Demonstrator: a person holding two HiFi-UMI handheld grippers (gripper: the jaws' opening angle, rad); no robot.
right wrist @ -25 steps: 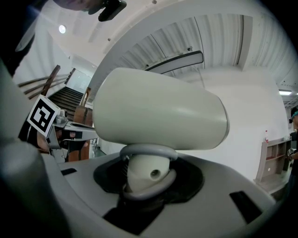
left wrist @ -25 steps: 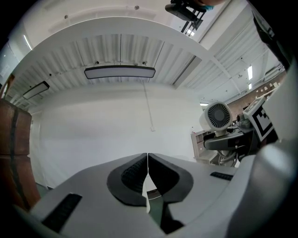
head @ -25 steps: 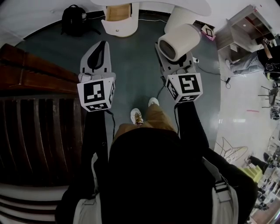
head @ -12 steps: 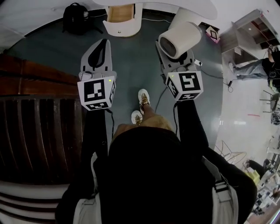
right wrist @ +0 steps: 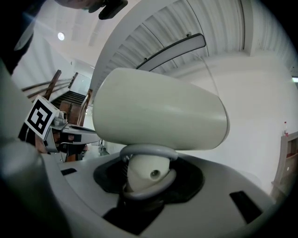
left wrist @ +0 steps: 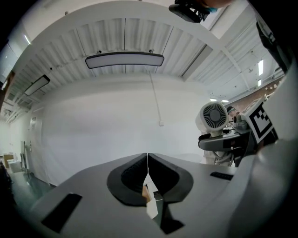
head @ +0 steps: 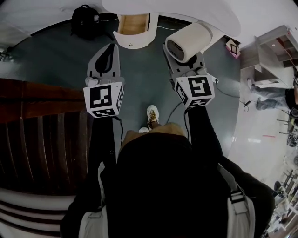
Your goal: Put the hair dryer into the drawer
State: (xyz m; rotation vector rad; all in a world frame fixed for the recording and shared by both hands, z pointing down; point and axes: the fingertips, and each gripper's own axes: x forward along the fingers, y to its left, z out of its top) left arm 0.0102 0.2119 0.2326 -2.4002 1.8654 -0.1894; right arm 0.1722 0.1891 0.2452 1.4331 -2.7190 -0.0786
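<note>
A cream hair dryer (head: 188, 42) with a round grille at its back end is carried upright, its barrel lying level above my right gripper (head: 184, 62), which is shut on its handle (right wrist: 146, 169). The barrel (right wrist: 156, 111) fills the right gripper view. My left gripper (head: 106, 58) is held level beside it, shut with nothing between its fingers (left wrist: 147, 174). Ahead, under the white curved tabletop (head: 186, 9), an open drawer (head: 132, 25) with a wooden inside sticks out of a white cabinet. In the left gripper view the hair dryer (left wrist: 214, 118) shows at the right.
A black backpack (head: 86, 21) lies on the dark floor at the far left. Wooden stairs with a railing (head: 42, 130) run along the left. A cable (head: 174, 104) trails on the floor by the person's feet. Shelving (head: 274, 51) stands at the right.
Both grippers have moved forward with the person toward the white cabinet; the open drawer now lies closer, just ahead of the left gripper. The grip on the hair dryer is unchanged.
</note>
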